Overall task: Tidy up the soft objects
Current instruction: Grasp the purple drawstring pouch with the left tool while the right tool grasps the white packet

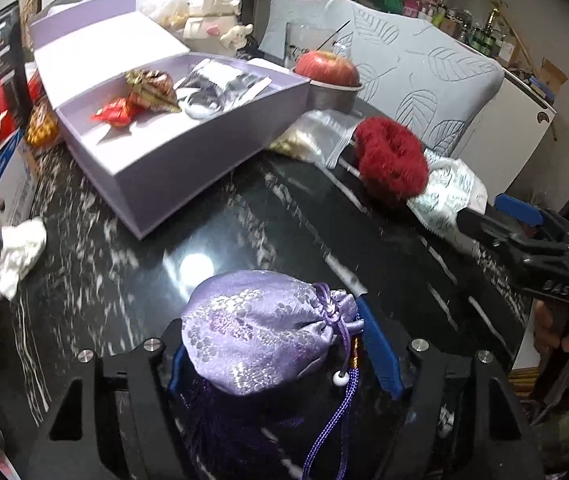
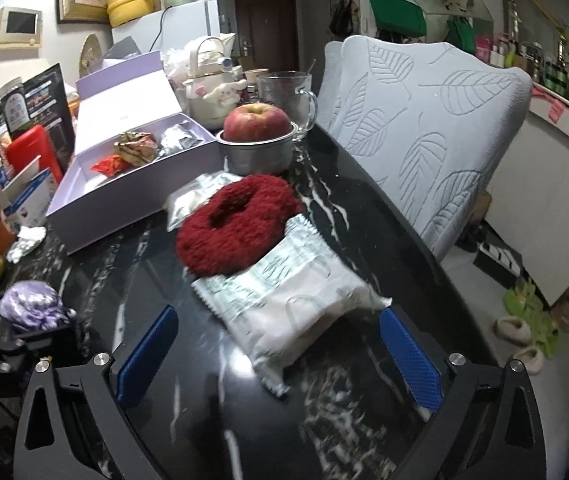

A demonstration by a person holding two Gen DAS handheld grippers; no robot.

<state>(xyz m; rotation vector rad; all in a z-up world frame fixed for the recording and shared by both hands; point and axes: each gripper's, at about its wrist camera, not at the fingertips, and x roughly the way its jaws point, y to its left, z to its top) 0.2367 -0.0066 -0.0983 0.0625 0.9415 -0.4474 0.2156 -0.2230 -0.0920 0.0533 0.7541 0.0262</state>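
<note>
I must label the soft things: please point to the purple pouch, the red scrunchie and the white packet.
purple pouch [image 1: 260,328], left wrist view, middle of fabric.
red scrunchie [image 2: 240,224], right wrist view, fuzzy ring.
white packet [image 2: 296,308], right wrist view, wrapper middle.

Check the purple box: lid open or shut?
Open. The purple box has its lid standing up behind it, contents exposed.

Between your left tool [image 1: 268,344] and the open lavender box [image 1: 172,168] you have a bare stretch of dark marble counter [image 1: 212,248]. Along the counter's right edge, the red fuzzy ring [image 2: 236,224] lies on a white packet [image 2: 296,300], blocking your wide-open right tool [image 2: 276,356]. Behind them stand a clear bag [image 2: 192,196] and an apple [image 2: 256,122] in a metal cup [image 2: 256,156]. Crumpled tissue [image 1: 16,256] crowds the left edge.
</note>
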